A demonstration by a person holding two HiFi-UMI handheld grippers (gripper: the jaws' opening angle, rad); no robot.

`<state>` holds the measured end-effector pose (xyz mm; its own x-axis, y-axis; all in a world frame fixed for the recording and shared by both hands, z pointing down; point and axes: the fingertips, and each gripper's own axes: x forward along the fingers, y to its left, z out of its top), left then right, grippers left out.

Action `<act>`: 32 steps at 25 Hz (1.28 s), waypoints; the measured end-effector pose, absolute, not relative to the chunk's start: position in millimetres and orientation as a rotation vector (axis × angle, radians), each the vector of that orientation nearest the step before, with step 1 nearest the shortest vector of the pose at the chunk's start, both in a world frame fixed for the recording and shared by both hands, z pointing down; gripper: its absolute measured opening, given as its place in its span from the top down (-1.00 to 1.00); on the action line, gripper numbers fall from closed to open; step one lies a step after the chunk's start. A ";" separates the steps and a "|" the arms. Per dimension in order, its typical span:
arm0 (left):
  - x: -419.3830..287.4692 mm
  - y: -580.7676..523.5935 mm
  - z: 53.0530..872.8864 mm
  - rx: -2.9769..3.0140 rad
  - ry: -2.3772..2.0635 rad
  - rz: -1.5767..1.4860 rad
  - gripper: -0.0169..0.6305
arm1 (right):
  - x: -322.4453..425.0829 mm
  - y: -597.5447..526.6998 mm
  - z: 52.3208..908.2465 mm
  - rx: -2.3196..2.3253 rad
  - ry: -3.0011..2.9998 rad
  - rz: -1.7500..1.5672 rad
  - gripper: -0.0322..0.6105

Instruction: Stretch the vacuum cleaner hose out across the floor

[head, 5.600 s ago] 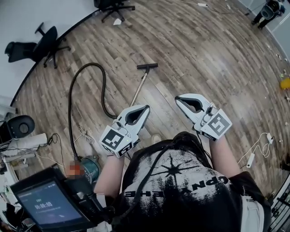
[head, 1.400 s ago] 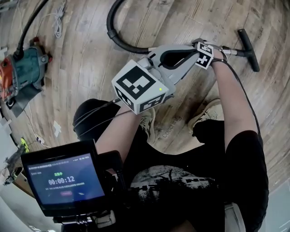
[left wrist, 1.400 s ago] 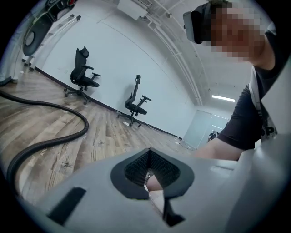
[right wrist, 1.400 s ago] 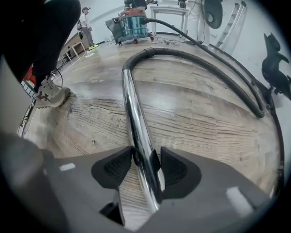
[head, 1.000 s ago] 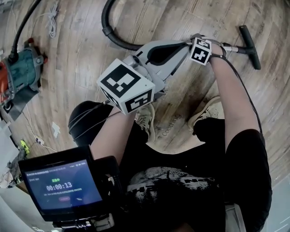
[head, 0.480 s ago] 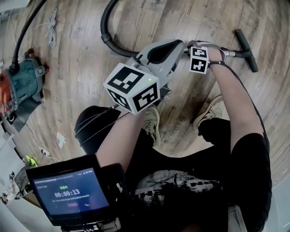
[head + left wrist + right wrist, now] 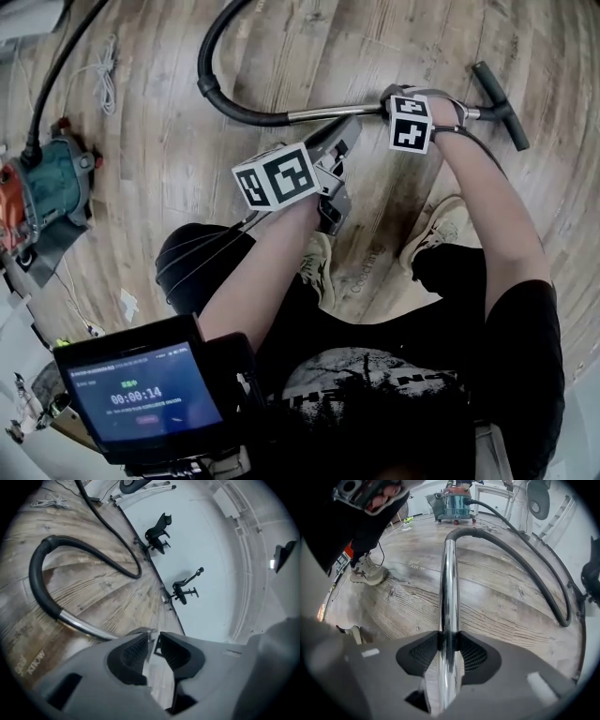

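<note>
The black vacuum hose curves over the wood floor and joins a chrome tube that ends in a black floor nozzle. My right gripper points down at the tube. In the right gripper view its jaws have just been closing and now pinch the tube, with the hose looping away beyond it. My left gripper sits low beside the tube. Its jaws have just been opening and stand a little apart with only floor between them. The tube passes just in front of them.
The teal vacuum canister stands at the left, and a white cord is coiled near it. The person's shoes are planted just behind the tube. Office chairs line the far wall. A handheld screen fills the lower left.
My left gripper has dropped from near the camera down to the tube, rolling as it went. The right gripper has stayed on the tube near the nozzle end.
</note>
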<state>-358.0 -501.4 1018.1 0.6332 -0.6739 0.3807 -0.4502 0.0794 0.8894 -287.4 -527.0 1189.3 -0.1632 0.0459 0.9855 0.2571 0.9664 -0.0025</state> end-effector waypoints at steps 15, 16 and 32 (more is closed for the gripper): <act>-418.0 -519.5 1162.8 1.166 -1.252 -0.599 -0.13 | -286.3 -511.7 1168.0 -0.201 -1.764 -0.109 0.42; -418.4 -525.5 1167.3 1.175 -1.241 -0.637 -0.13 | -287.2 -508.9 1171.6 -0.202 -1.770 -0.104 0.42; -427.1 -562.1 1143.8 1.245 -1.211 -0.858 0.59 | -292.1 -518.2 1178.8 -0.047 -1.855 -0.163 0.32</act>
